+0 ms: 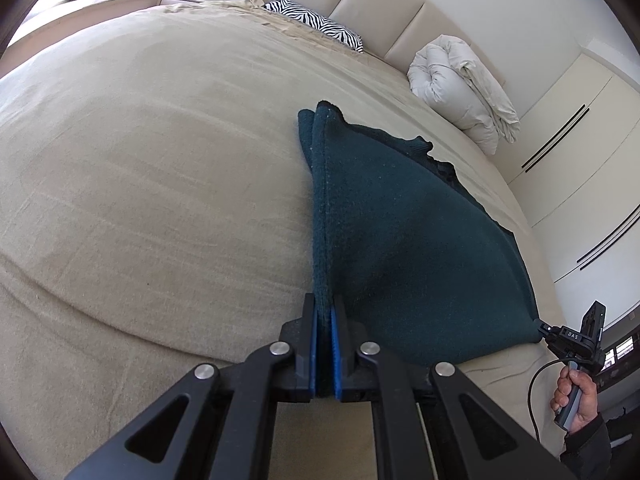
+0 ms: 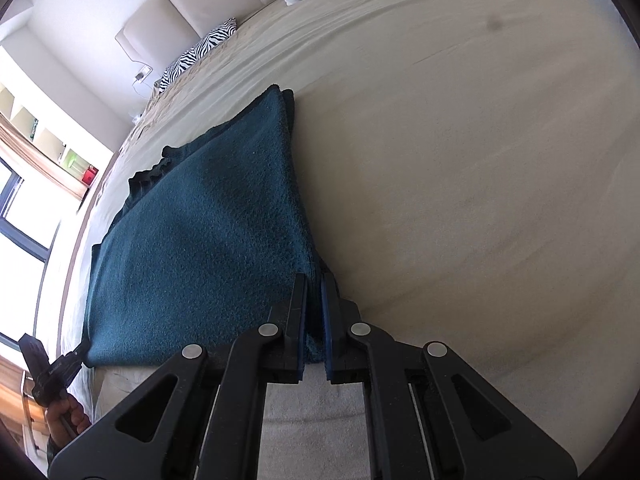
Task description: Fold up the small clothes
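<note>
Plainly, in the left wrist view I had the left gripper [image 1: 324,320] at lower centre with its jaws pressed together on a doubled edge of the dark teal garment [image 1: 400,240], which ran from there up the middle of the frame and fanned to the right across the beige bed cover [image 1: 140,180]. At the far lower right, the right gripper [image 1: 546,330] pinched the garment's other near corner, and the white letters "DAS" on its body were the only writing I could read; the hand [image 1: 576,396] gripped its handle below. A zebra-print pillow [image 1: 316,24] lay at upper centre and a rolled white duvet [image 1: 464,88] at upper right. In the right wrist view, the left gripper showed small at lower left against the garment's corner, its lettering too blurred to read, while the right gripper sat at lower centre, jaws clamped on several stacked layers. My worry was the stack: I judged that uneven pulls from the two sides could shear the layers apart, or the thick pinch could let an inner layer slip out, and the ruffled far edge suggested the fold might land crooked.
</note>
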`<state>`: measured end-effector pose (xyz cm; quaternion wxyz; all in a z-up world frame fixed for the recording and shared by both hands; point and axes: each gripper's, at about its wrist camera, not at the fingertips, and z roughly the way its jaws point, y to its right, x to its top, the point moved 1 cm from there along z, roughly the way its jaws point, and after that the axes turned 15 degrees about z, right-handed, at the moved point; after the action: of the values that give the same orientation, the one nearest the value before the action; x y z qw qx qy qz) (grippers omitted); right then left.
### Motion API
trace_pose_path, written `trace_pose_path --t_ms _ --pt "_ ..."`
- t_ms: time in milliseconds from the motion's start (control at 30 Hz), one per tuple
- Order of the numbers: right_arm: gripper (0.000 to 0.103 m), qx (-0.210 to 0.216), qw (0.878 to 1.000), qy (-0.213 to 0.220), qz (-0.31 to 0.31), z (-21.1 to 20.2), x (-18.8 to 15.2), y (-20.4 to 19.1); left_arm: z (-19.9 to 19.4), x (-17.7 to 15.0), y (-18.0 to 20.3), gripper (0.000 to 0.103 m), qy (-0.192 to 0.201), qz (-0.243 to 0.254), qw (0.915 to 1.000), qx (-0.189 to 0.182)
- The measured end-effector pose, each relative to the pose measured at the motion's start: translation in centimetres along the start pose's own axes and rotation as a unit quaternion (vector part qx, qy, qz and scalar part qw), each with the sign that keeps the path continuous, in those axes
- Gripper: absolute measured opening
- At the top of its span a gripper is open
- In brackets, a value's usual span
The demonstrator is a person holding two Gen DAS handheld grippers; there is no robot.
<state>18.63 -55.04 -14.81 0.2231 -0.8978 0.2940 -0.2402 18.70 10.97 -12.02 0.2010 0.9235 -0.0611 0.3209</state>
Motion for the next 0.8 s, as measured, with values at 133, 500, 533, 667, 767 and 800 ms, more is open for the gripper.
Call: trace_pose_path --t_ms 133,500,533,667,767,800 --pt "0.007 0.002 1.000 -0.006 0.000 -0.3 0.1 0.1 -0.1 -0.2 -0.5 0.017 -0.002 -0.014 0.9999 -0.007" --pt "0.020 0.107 0.993 0.003 0.044 -3.0 0.6 -5.4 -2.9 4.7 3.9 0.046 0.049 0.033 0.9982 0.007" --pt "0.020 0.126 0.991 -0.014 0.037 -1.8 0.3 -7.2 -1.9 5.6 5.1 0.047 0.050 0.049 0.9976 0.002" --pt "0.020 0.184 0.979 -0.085 0.029 4.5 -0.5 -14.1 3.6 9.2 8.5 0.047 0.039 0.089 0.9952 -0.011" --pt "0.020 0.210 0.969 -0.126 0.040 9.1 -0.9 -18.0 6.8 11.6 9.0 0.047 0.038 0.104 0.9938 0.003" --pt "0.020 0.218 0.965 -0.137 0.041 10.5 -0.9 -19.1 7.7 12.3 8.8 0.047 0.035 0.106 0.9938 0.008"
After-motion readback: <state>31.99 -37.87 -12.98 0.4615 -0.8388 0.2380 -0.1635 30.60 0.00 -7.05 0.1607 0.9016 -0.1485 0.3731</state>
